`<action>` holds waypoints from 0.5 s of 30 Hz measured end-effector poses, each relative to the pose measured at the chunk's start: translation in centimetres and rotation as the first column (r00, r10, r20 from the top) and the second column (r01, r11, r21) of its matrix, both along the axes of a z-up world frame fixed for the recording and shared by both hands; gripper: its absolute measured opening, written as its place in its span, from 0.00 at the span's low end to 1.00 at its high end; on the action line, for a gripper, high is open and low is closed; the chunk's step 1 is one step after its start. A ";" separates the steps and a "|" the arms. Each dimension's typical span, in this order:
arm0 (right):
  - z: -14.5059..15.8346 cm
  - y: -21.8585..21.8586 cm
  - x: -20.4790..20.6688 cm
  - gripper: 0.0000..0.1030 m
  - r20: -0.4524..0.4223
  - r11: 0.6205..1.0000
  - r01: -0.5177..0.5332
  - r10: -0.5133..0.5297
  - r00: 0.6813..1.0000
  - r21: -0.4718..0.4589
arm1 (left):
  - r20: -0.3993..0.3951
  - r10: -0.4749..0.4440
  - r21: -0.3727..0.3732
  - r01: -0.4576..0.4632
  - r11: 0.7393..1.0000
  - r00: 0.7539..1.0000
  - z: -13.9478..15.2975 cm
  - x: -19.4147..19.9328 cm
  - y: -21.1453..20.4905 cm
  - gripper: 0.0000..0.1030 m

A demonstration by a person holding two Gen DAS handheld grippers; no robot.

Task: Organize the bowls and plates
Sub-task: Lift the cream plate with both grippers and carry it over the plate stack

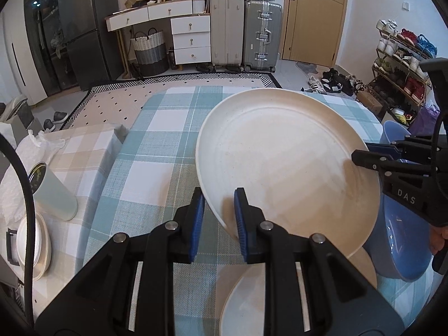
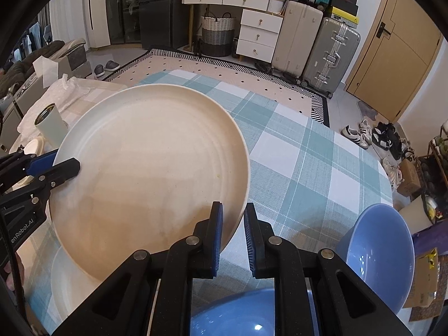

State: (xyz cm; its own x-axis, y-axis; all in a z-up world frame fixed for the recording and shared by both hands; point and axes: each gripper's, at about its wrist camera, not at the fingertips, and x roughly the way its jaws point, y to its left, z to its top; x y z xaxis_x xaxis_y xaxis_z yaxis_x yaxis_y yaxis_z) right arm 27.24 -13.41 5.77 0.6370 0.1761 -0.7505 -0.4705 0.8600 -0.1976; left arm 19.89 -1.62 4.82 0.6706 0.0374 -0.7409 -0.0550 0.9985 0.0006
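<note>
A large cream plate [image 1: 280, 154] [image 2: 151, 168] hangs tilted above the checked tablecloth [image 1: 156, 154] [image 2: 308, 168], held from two sides. My left gripper [image 1: 219, 196] is shut on its near left rim, and its fingers show at the left edge of the right wrist view [image 2: 64, 166]. My right gripper [image 2: 234, 208] is shut on the opposite rim and reaches in from the right in the left wrist view [image 1: 364, 158]. A second cream plate [image 1: 249, 302] [image 2: 64, 280] lies flat on the cloth below the held one.
Two blue bowls [image 2: 383, 252] [image 2: 232, 316] stand at the table's right; one shows behind the plate [image 1: 403, 249]. A pale green cup [image 1: 53, 196] [image 2: 50, 126] and a stack of cream plates [image 1: 42, 246] sit on the left. Suitcases, drawers and a shoe rack lie beyond.
</note>
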 end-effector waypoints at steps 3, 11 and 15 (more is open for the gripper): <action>0.2 0.2 -1.1 0.15 0.009 1.000 -0.006 0.006 1.000 0.000 | 0.010 0.004 0.013 -0.004 1.000 1.000 0.5 -1.3 0.0 0.18; 0.1 0.3 -3.7 0.15 0.019 1.000 -0.015 0.015 1.000 0.001 | 0.023 -0.005 0.027 0.004 1.000 1.000 1.0 -4.8 -0.4 0.18; -0.2 0.2 -5.1 0.15 0.022 1.000 -0.019 0.019 1.000 0.009 | 0.033 -0.005 0.028 0.004 1.000 0.999 1.2 -6.7 -0.5 0.18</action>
